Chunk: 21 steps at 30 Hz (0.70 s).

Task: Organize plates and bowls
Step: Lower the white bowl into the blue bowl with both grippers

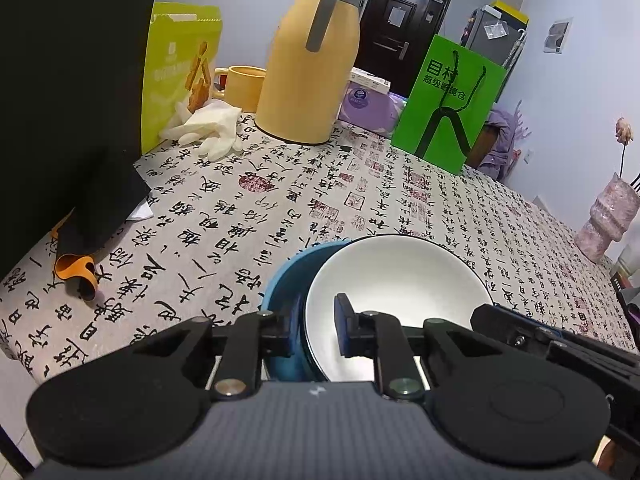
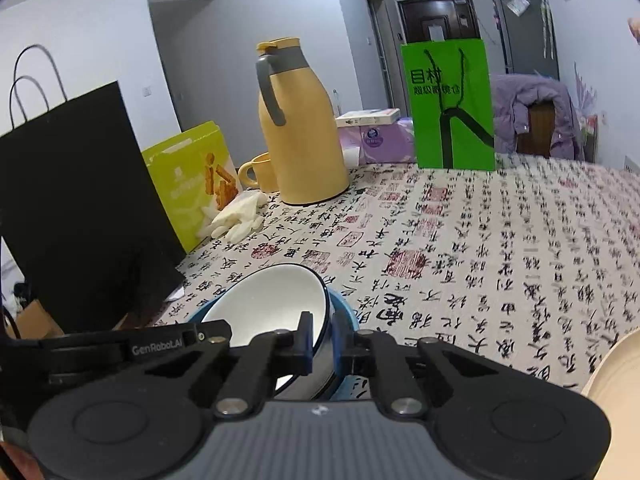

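A white bowl (image 1: 396, 276) with a dark rim sits tilted inside a blue bowl (image 1: 284, 280) on the calligraphy-print tablecloth. My left gripper (image 1: 316, 328) is shut on the near-left rims of both bowls, one finger inside the white bowl, one outside the blue. My right gripper (image 2: 328, 344) is shut on the opposite rims of the white bowl (image 2: 268, 304) and blue bowl (image 2: 346, 312). The right gripper's body (image 1: 540, 332) shows in the left wrist view. A cream plate edge (image 2: 616, 376) lies at the lower right.
A yellow thermos jug (image 2: 300, 136), yellow mug (image 2: 256, 172), green paper bag (image 2: 452, 108), black paper bag (image 2: 80, 208), lime snack box (image 2: 192, 180), white gloves (image 2: 240, 220) and purple tissue packs (image 2: 380, 140) stand at the back. A pink vase (image 1: 608, 216) stands at the table's right edge.
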Tool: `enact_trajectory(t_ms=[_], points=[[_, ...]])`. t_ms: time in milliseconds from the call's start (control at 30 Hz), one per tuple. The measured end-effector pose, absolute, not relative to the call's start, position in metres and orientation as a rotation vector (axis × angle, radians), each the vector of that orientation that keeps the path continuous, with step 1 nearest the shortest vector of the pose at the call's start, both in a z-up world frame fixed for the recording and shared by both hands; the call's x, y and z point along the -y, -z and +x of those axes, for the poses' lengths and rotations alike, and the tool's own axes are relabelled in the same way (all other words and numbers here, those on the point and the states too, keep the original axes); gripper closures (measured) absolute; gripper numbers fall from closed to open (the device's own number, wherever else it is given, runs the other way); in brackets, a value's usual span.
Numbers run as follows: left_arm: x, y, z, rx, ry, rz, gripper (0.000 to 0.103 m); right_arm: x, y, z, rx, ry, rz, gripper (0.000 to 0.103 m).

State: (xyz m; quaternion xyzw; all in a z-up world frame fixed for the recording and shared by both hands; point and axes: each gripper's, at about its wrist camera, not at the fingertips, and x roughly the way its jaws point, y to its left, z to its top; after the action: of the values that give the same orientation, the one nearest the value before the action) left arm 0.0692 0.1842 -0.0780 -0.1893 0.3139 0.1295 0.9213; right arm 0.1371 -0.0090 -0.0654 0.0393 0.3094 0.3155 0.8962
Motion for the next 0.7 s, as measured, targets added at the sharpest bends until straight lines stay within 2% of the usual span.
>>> enact_trajectory(t_ms=[367, 700], points=[[-0.185, 0.073, 0.070, -0.670, -0.270, -0.413, 0.085, 0.022, 0.069, 0.149, -0.718, -0.656, 0.232, 0.094], [-0.187, 0.072, 0.071, -0.686, -0.275, -0.435, 0.085, 0.018, 0.070, 0.147, -0.699, -0.657, 0.186, 0.094]])
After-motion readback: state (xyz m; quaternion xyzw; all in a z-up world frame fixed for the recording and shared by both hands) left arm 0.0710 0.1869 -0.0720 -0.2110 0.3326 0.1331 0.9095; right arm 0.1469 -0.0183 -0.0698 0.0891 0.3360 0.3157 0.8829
